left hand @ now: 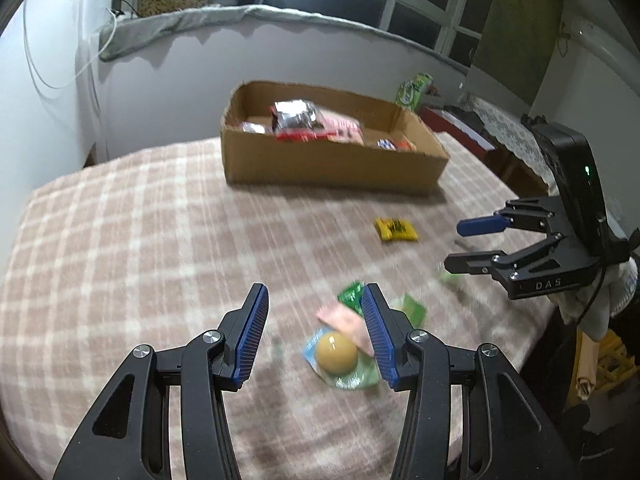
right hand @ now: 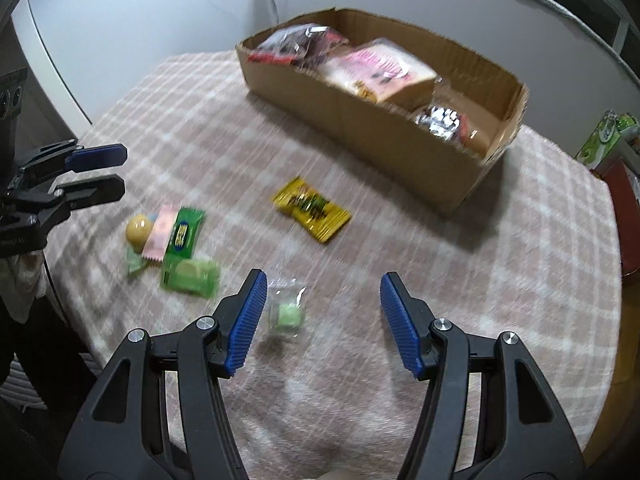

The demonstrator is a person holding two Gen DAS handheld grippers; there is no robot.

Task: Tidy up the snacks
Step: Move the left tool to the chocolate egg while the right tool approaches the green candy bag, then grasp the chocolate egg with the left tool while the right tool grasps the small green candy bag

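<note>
Left gripper [left hand: 314, 332]: jaws spread wide, holding nothing; it hovers over the near cluster of snacks, with the round yellow-brown sweet [left hand: 336, 352] just inside its right finger.

Right gripper [right hand: 322, 320]: also spread wide and empty, poised above the small clear packet [right hand: 286, 308] with a pale green piece inside, which lies close to its left finger.

Near cluster: the round sweet, a pink wrapper [right hand: 160, 236], a dark green packet [right hand: 183, 234] and a light green packet [right hand: 192, 276], overlapping or touching one another (both views are smeared by motion, so there may be another wrapper underneath that I cannot make out).

Yellow packet [right hand: 312, 210]: lies alone on the tabletop [right hand: 500, 280], between the cluster and the box.

Cardboard box [right hand: 360, 120]: sits at the far side of the checked cloth and already holds several snacks.

Done so far: judging by the box, roughly half the job; it has a dark foil bag [right hand: 292, 40], a pink-labelled pack [right hand: 380, 68] and a silvery wrapper [right hand: 440, 118] inside, perhaps one or two more.

Left to do: six loose items at my count, namely four in the cluster, one clear packet, one yellow packet.

Counts: two grippers, one box, at least three snacks boxed, six out.
</note>
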